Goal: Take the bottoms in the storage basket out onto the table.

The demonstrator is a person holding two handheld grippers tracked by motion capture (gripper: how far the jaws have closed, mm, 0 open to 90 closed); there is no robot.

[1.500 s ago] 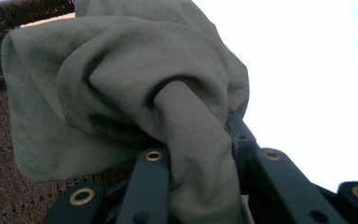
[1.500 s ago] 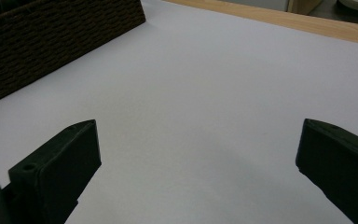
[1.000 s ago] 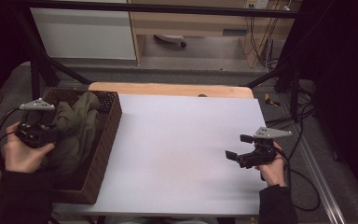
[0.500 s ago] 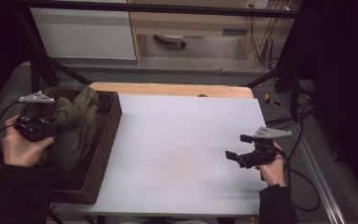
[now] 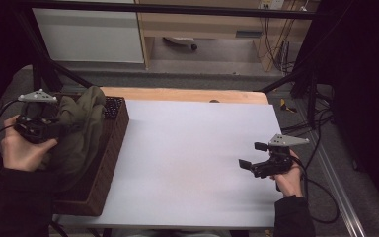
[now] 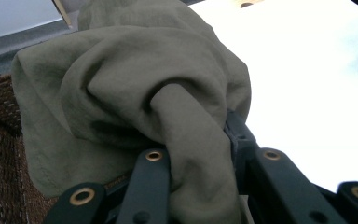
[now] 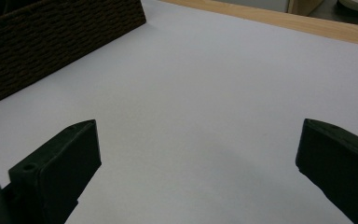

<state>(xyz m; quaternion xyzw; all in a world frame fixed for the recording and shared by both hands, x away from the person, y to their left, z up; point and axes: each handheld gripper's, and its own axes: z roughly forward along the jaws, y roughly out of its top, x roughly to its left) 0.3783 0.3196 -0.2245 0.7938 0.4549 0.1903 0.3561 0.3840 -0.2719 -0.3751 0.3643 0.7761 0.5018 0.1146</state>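
Observation:
An olive-green cloth (image 5: 81, 128) is bunched up above the dark wicker basket (image 5: 112, 143) at the table's left. My left gripper (image 5: 54, 126) is shut on a fold of it and holds it lifted over the basket. In the left gripper view the cloth (image 6: 135, 93) hangs in a thick wad over the jaws, with the left gripper (image 6: 196, 158) pinching a rolled fold. My right gripper (image 5: 251, 155) hovers low over the white table top (image 5: 192, 153) at the right, open, with nothing between its jaws. The right gripper (image 7: 198, 158) faces bare white surface.
The wicker basket (image 7: 51, 42) stands far left in the right gripper view. A wooden strip (image 5: 187, 95) runs along the table's far edge. Cables (image 5: 321, 148) trail on the floor at the right, and white cabinets (image 5: 89, 34) stand beyond the table.
My left gripper has risen and moved away from the person, pulling the cloth higher out of the basket. The right gripper has stayed in place.

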